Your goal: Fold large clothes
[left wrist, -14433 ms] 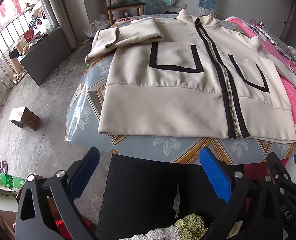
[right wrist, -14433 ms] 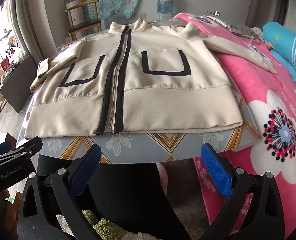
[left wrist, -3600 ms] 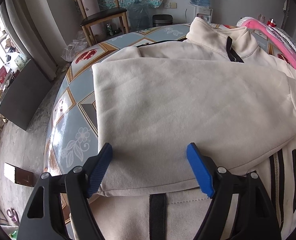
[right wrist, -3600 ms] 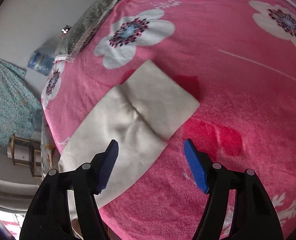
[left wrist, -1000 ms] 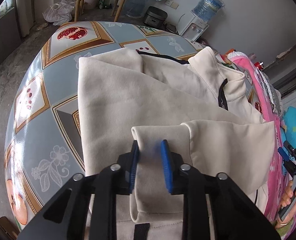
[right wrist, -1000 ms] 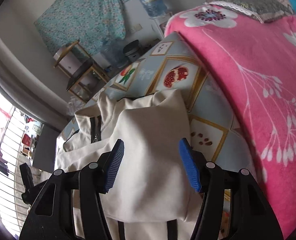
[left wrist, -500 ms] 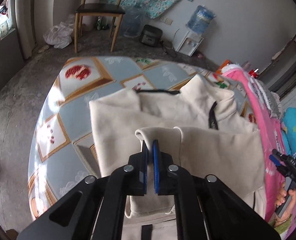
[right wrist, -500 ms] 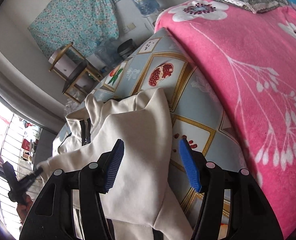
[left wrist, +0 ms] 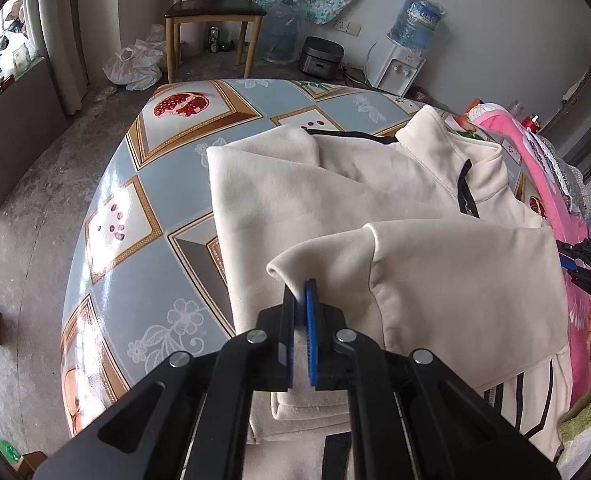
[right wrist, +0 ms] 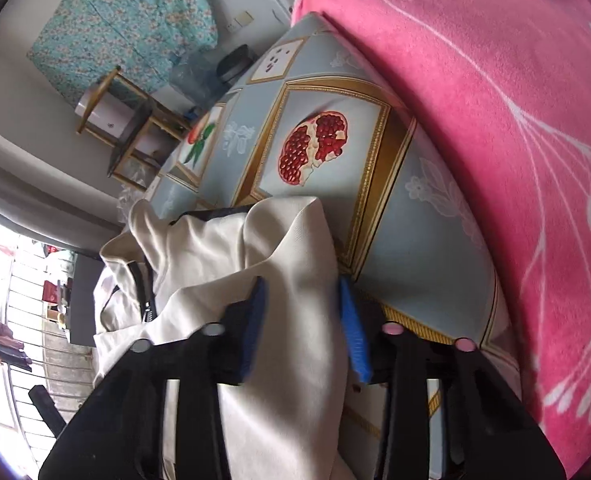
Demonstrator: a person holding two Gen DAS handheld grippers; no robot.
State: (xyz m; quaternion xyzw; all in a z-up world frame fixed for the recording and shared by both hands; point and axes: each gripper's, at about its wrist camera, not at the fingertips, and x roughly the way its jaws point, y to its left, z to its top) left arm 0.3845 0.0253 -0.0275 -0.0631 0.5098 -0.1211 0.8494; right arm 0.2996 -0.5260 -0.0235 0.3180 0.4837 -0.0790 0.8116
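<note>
Jacket (left wrist: pixel 375 200): cream, lying on the patterned table (left wrist: pixel 135 240), sleeves folded inward
Left gripper (left wrist: pixel 300 296): I have it clamped on the sleeve cuff (left wrist: pixel 295 268); pads together on cloth
Right gripper (right wrist: pixel 301 320): my jaws are closing around the jacket's edge; fabric lies between them
Advice: I judge both grips should be secure before lifting; keep the edge taut and level

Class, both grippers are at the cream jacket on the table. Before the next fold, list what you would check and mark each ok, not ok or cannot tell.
1. Left gripper shut on the jacket cuff: ok.
2. Right gripper closing, fabric between its jaws, grip complete: not ok.
3. Jacket lying on the table: ok.
4. Pink blanket clear of the jacket: ok.
5. Lower hem flat: cannot tell.
</note>
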